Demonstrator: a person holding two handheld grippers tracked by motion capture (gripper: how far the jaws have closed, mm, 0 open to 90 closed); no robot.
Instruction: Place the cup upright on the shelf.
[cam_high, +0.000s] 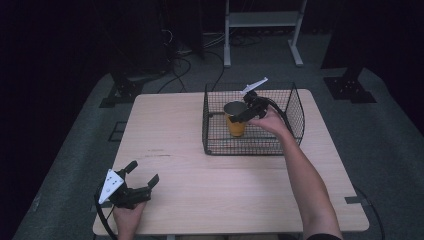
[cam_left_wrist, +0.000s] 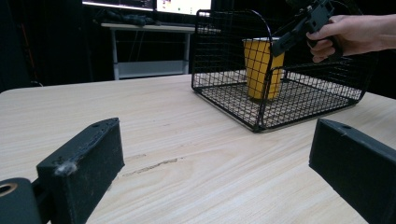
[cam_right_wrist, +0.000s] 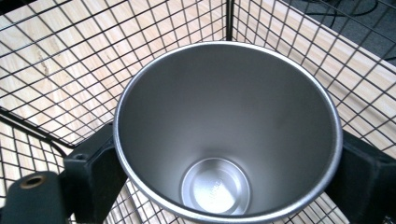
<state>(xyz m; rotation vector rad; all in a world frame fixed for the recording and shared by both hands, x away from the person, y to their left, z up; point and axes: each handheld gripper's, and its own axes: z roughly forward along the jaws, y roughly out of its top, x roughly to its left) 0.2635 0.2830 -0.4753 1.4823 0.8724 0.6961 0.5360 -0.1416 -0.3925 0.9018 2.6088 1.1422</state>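
From above, a black wire basket (cam_high: 295, 107) sat on the far right part of the wooden table (cam_high: 200, 150), and a yellow cup (cam_high: 236, 125) with a metal inside stood upright in it, near its left half. The right gripper (cam_high: 239, 118) reached in over the basket's near side, its jaws at the cup's upper part. The left gripper (cam_high: 145, 174) rested at the table's near left corner, well apart from the basket, jaws spread wide with nothing between them.

In the left gripper view, its two black jaws stood far apart over bare wood; beyond them the cup (cam_left_wrist: 261, 67) stood on the basket (cam_left_wrist: 224, 60) floor, with the right gripper (cam_left_wrist: 292, 33) against its rim.

In the right gripper view, the cup (cam_right_wrist: 229, 135) sat between the two jaws, each pressed to its outer wall just below the rim, the shiny interior open to the camera and basket wire (cam_right_wrist: 60, 65) all around.
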